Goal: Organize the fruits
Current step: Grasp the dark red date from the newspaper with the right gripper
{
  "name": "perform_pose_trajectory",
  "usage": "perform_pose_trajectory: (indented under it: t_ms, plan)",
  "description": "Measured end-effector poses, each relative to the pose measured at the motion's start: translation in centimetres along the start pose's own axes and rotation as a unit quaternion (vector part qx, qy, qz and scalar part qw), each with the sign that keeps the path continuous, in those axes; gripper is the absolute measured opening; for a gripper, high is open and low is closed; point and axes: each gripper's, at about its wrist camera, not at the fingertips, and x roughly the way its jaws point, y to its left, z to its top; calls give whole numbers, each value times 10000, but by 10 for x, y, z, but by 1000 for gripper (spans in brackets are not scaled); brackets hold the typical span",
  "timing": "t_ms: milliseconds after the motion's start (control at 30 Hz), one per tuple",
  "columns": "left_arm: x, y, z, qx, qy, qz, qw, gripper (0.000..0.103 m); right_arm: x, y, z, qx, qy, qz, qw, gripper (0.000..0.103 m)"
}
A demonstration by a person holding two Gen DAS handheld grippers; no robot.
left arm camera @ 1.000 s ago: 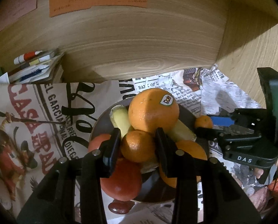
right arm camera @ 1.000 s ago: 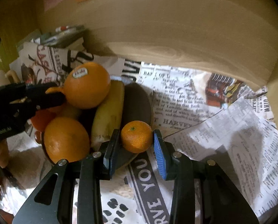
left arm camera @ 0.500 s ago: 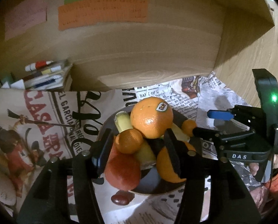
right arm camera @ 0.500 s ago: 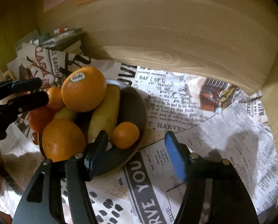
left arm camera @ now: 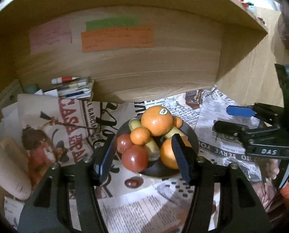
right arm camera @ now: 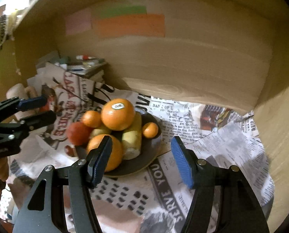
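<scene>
A dark bowl (left arm camera: 193, 137) (right arm camera: 144, 167) on newspaper holds a pile of fruit. A big stickered orange (left arm camera: 156, 121) (right arm camera: 117, 114) tops it. One small mandarin (left arm camera: 140, 136) (right arm camera: 91, 118) rests on the left of the pile, another (left arm camera: 177, 122) (right arm camera: 150, 129) at the bowl's right side. Bananas (left arm camera: 152, 149), two red fruits (left arm camera: 134, 158) and a second orange (left arm camera: 167, 153) lie below. My left gripper (left arm camera: 142, 149) (right arm camera: 49, 107) hangs back from the bowl, its jaws opening with nothing between the pads. My right gripper (right arm camera: 141, 141) (left arm camera: 222, 117) is open and holds nothing.
A small dark red fruit (left arm camera: 132, 182) lies on the newspaper in front of the bowl. Booklets and markers (left arm camera: 72, 89) are stacked at the back left. A wooden back wall with coloured notes (left arm camera: 117, 38) closes the rear. A beige roll (left arm camera: 6, 167) lies at the left.
Both grippers let go of their mandarins, opened and drew back and up from the bowl. The two mandarins stayed in the bowl.
</scene>
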Motion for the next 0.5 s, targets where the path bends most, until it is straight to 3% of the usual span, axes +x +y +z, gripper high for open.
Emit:
perform_pose_trajectory:
  t_ms: [200, 500]
  plan:
    - [-17, 1, -24, -103, 57, -21, 9999, 58, -21, 24, -19, -100, -85, 50, 9999, 59]
    - [-28, 2, -65, -145, 335, -27, 9993, 58, -14, 52, -62, -10, 286, 330, 9990, 59]
